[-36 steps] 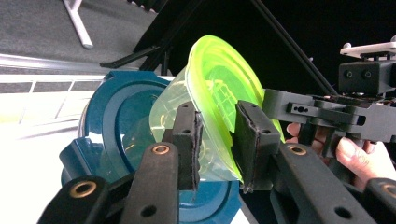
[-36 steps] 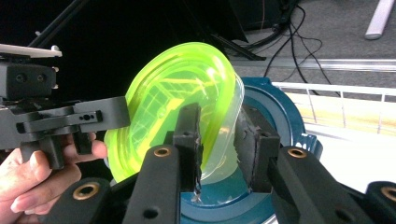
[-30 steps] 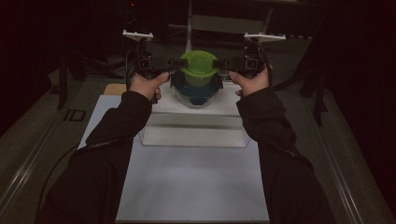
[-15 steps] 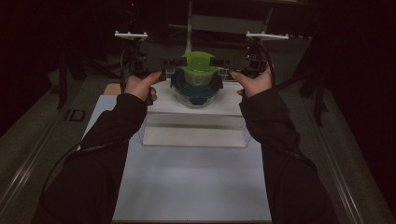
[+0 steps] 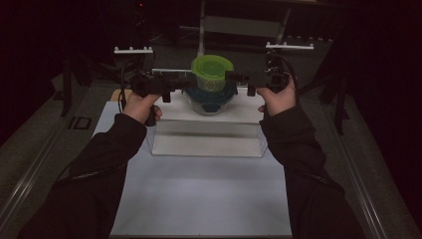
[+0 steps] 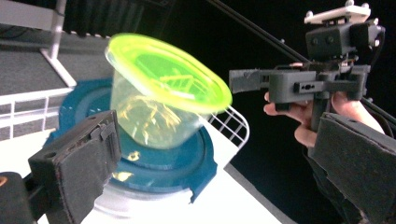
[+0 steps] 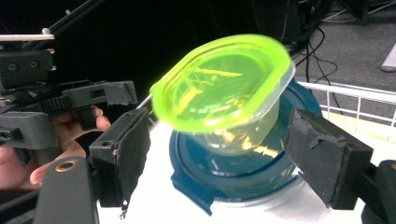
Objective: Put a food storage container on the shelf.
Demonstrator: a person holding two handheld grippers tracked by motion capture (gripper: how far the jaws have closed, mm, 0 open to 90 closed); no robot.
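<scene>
Small tub: a clear tub with a bright green lid (image 5: 212, 72) sits in the upper middle of the high view. It is tilted and looks blurry. It seems lifted off the thing under it, but I cannot tell if its low edge touches.

Big bowl: a bowl with a dark blue lid (image 5: 209, 98) is right under the small tub. It stands on a white stand (image 5: 206, 130) in the middle of the frame.

Left gripper: the left gripper (image 5: 181, 83) is at the left of the tub. In the left gripper view its jaws are spread wide, with the tub between them, and they do not touch it.

Right gripper: the right gripper (image 5: 234, 76) is at the right of the tub. Its jaws are spread wide too, one on each side of the tub, with gaps showing.

Who holds the tub: I cannot tell. Neither gripper looks like it pinches it.

Done so far: both grippers are up at the tub, one from each side.

Left to do: I think a gripper has to close on the green-lidded tub, then carry it off the blue lid and set it down.
</scene>
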